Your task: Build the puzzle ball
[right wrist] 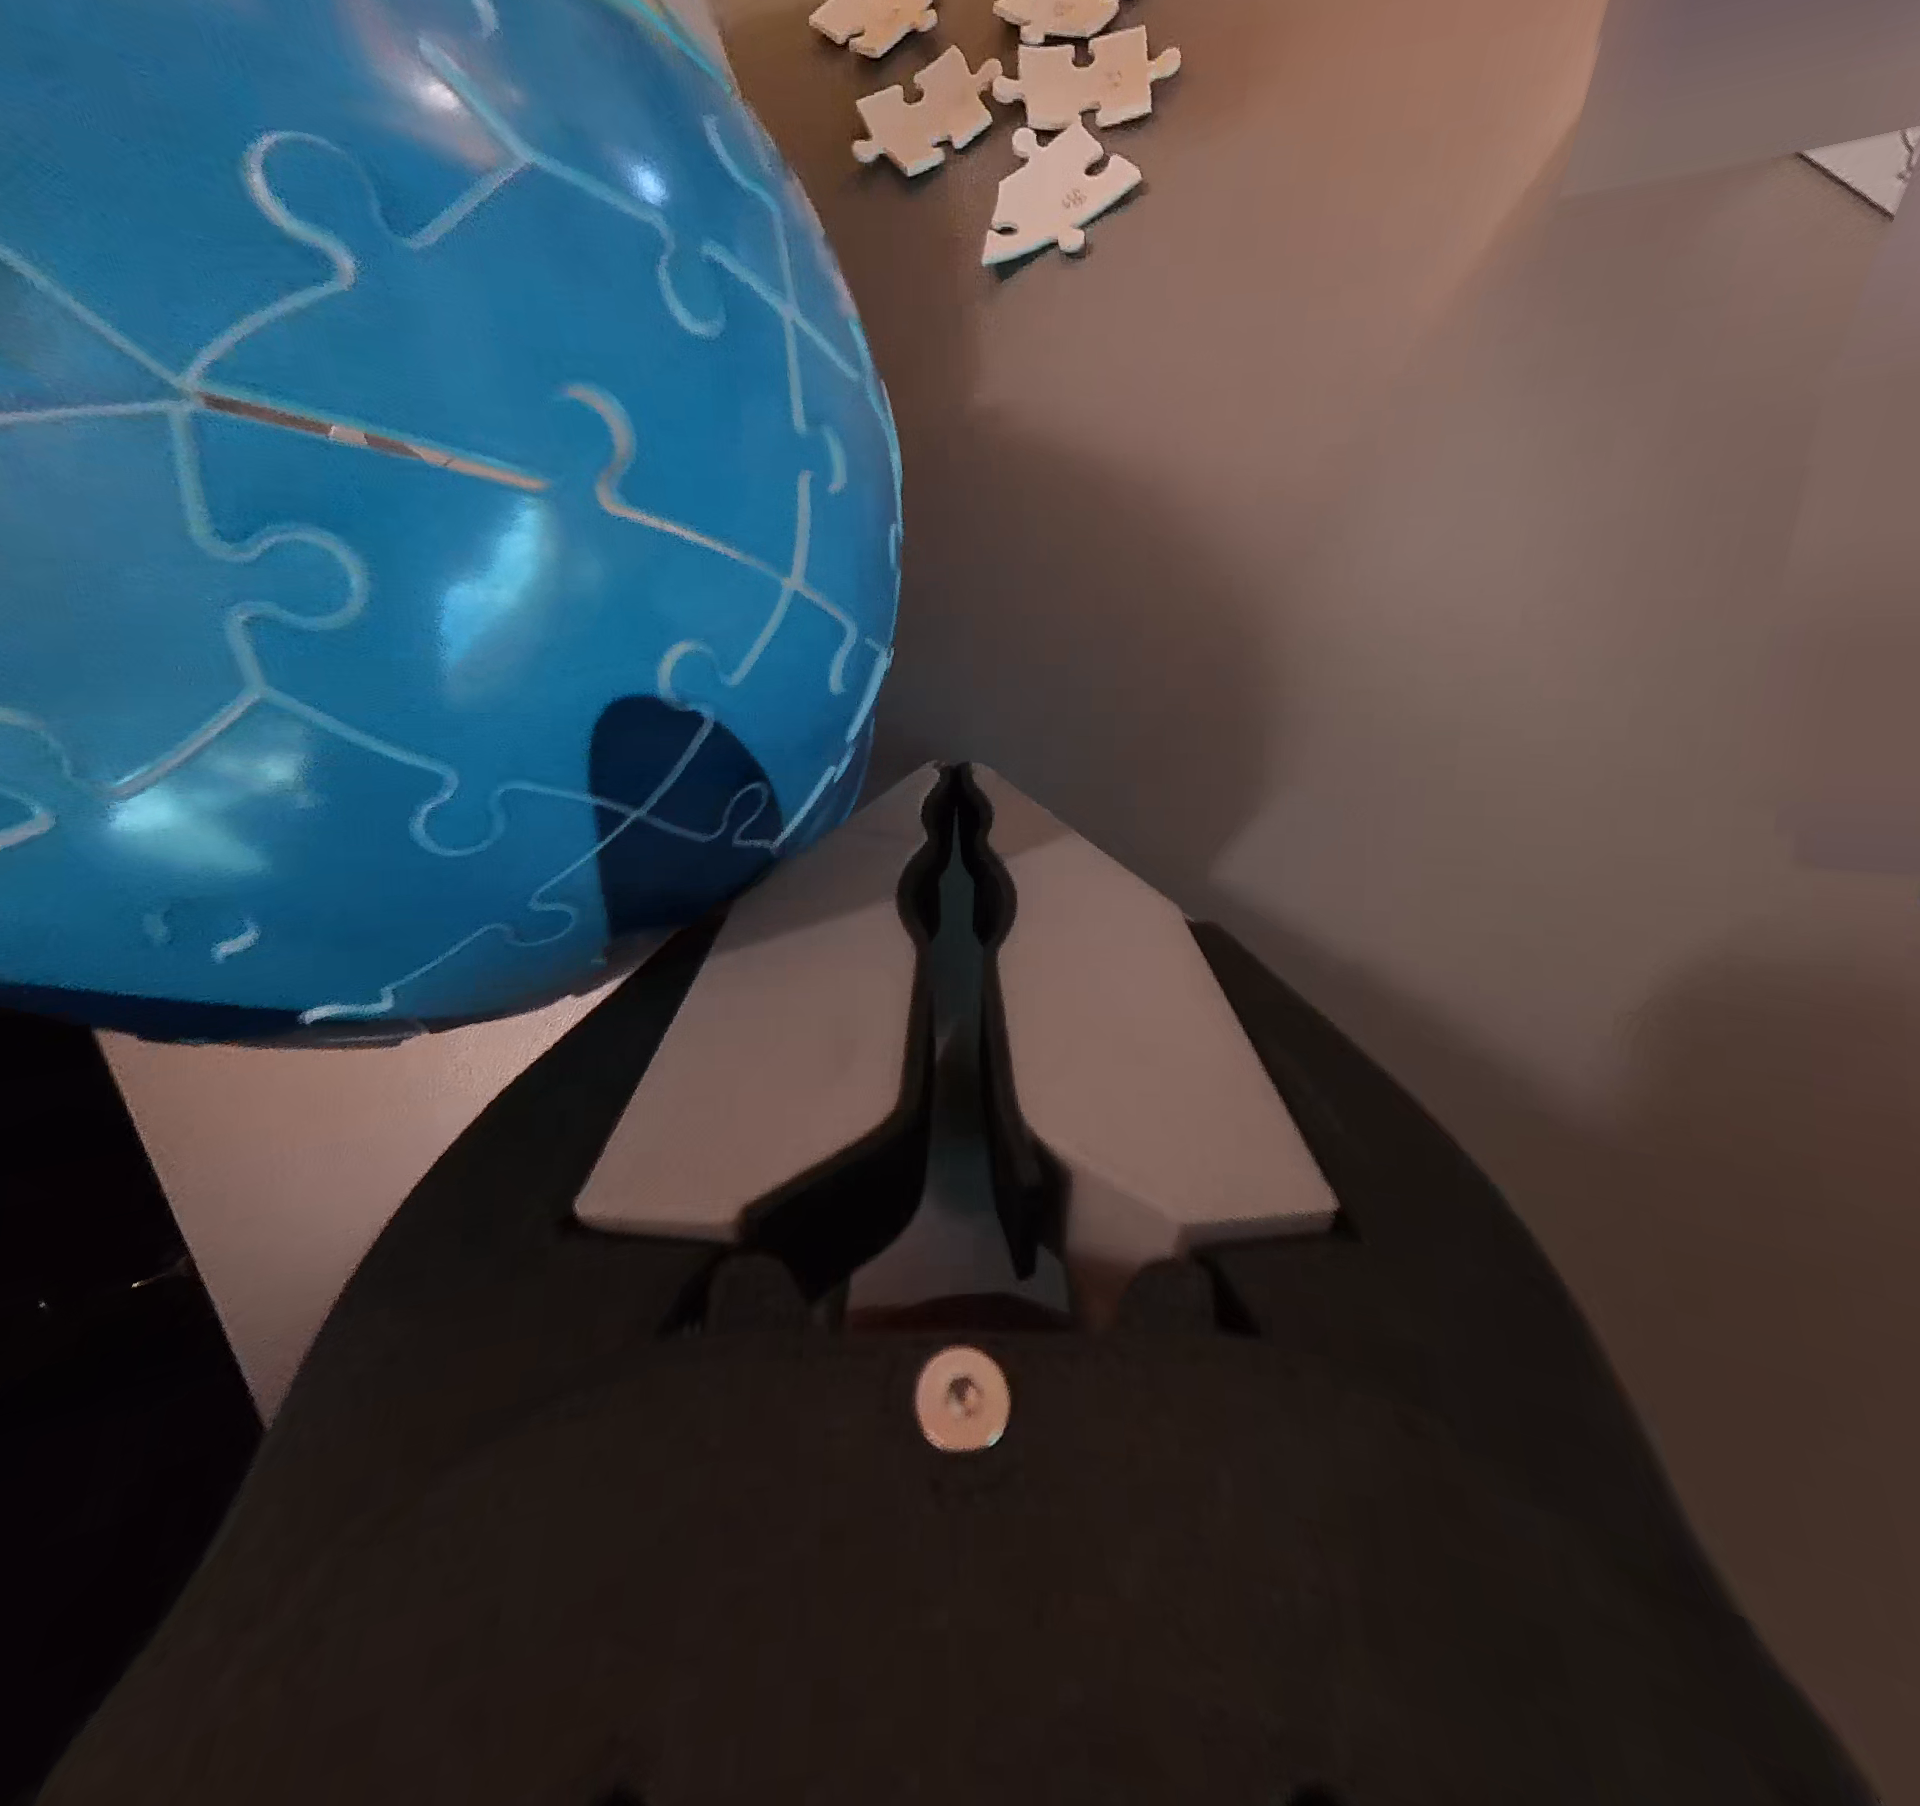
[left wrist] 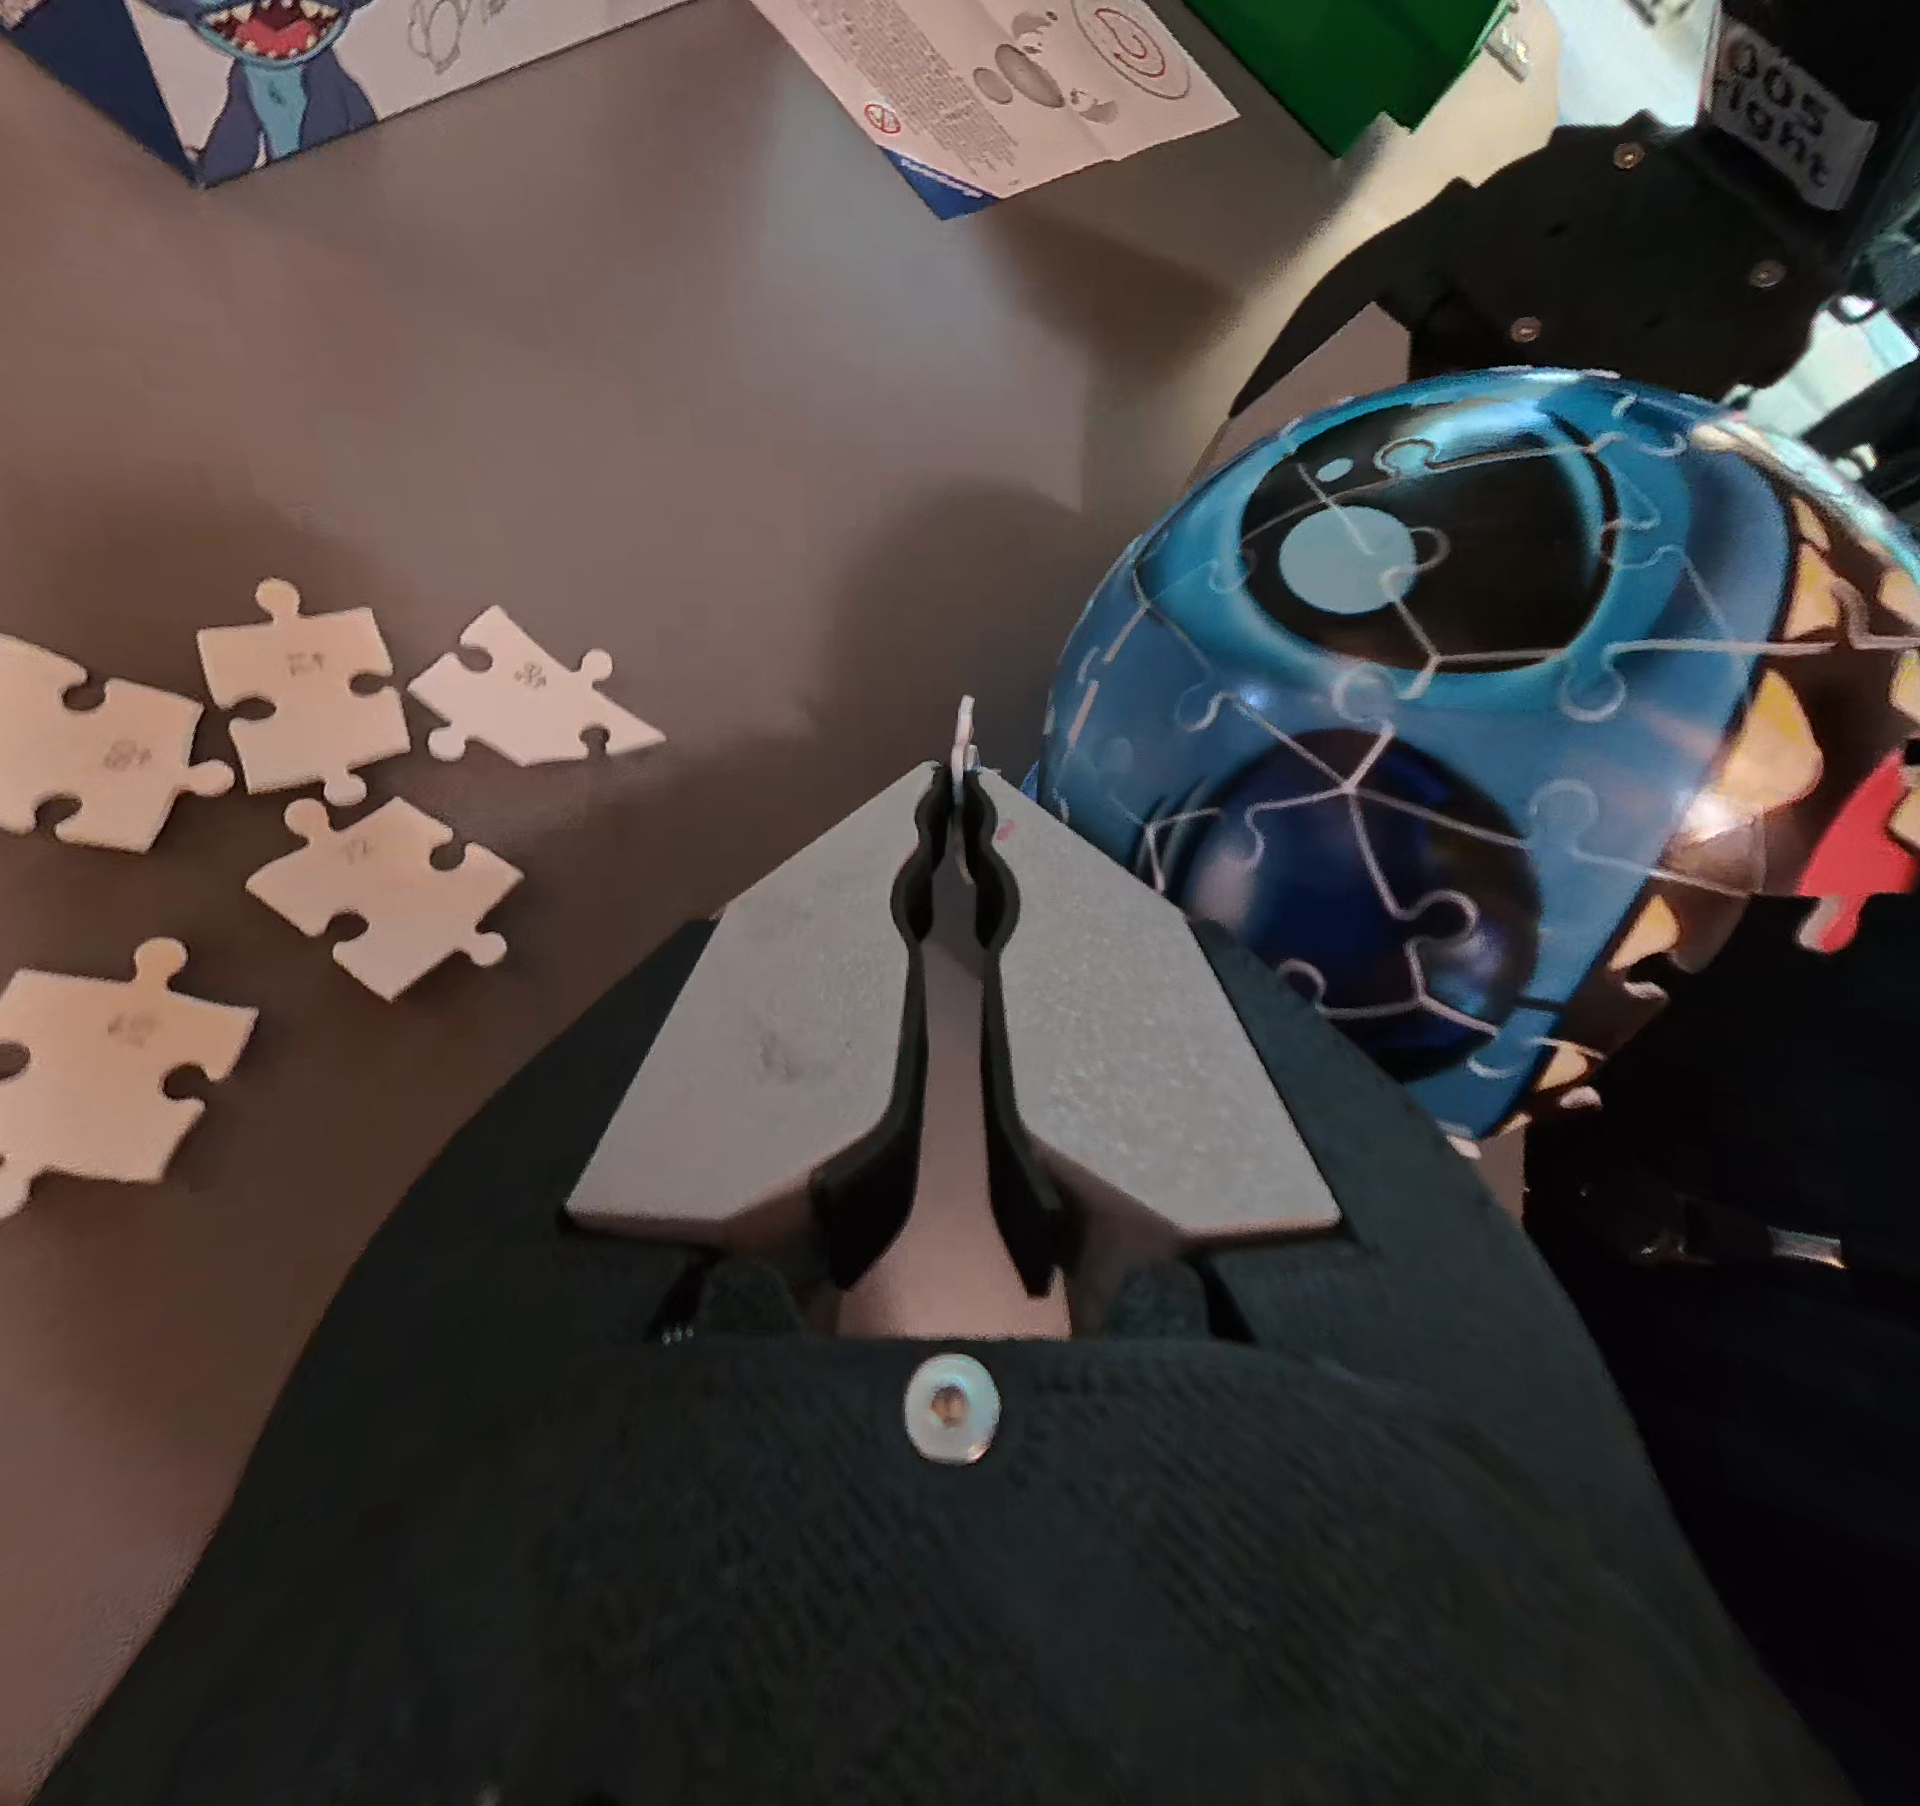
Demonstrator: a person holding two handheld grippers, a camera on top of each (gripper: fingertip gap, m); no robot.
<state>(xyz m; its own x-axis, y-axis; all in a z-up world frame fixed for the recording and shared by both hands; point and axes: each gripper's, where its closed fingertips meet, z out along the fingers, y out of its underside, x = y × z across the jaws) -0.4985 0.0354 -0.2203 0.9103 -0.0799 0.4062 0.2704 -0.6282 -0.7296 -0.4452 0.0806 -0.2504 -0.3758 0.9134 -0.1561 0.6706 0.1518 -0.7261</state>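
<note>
Landmark: puzzle ball (left wrist: pixel 1455 738).
Left wrist view: looks steeply down along the left gripper (left wrist: pixel 961 780), close to the ball on its right.
Right wrist view: looks down along the right gripper (right wrist: pixel 958 780), hard against the ball (right wrist: pixel 416 468) at its left.
Shared: ball, loose pieces (left wrist: pixel 353 769) (right wrist: pixel 1039 83), table (left wrist: pixel 727 406) (right wrist: pixel 1351 561).

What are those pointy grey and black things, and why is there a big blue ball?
They are two hand-held grippers, like big tweezers, and each carries a camera looking along its fingers. One picture comes from the left gripper, the other from the right gripper.

The blue thing is a puzzle ball, partly built from curved pieces. The left gripper is shut on a thin white puzzle piece, seen edge-on, right beside the ball. The right gripper is closed too, with something dark between its fingers; I cannot tell what.

On the brown table lie five loose pieces, white side up, plus the puzzle box and an instruction sheet.
</note>
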